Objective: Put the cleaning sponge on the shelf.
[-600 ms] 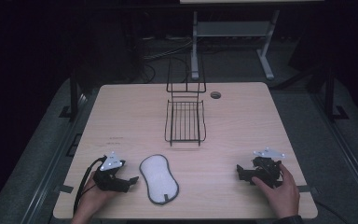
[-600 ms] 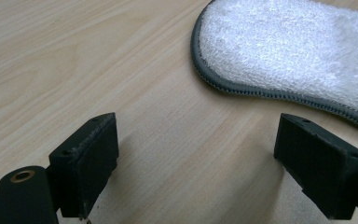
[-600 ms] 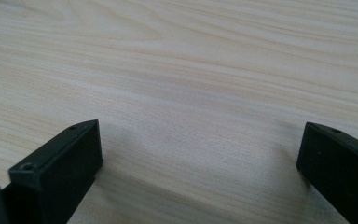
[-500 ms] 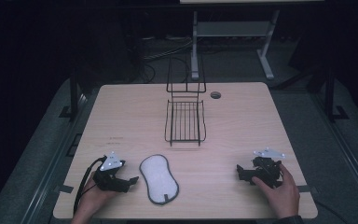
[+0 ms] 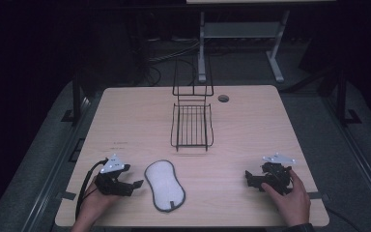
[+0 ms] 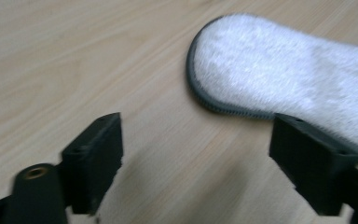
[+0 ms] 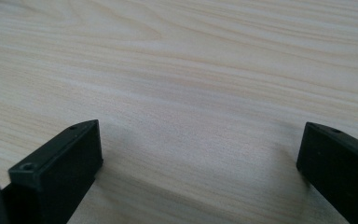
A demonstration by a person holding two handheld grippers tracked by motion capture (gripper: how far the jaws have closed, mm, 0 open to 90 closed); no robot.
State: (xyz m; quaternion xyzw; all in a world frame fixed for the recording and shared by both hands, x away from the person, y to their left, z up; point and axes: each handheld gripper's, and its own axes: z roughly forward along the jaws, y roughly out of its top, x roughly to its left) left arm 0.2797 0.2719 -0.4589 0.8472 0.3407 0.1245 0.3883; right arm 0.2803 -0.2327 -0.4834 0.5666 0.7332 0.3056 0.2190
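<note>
Approach step: left gripper (image 5: 136, 184) jaws wide apart, empty, just beside the white pad (image 5: 163, 185); right gripper (image 5: 249, 180) also agape on bare table (image 5: 251, 130); next, close on the pad's edge.

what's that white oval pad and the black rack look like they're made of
The white pad looks like soft terry or microfibre cloth: a fuzzy, matte pile, with a stitched grey fabric binding round its edge. The black rack looks like thin metal wire, probably coated or painted black: slim parallel bars with open gaps through which the table shows. The table looks like light wood-grain laminate, smooth and matte.
</note>
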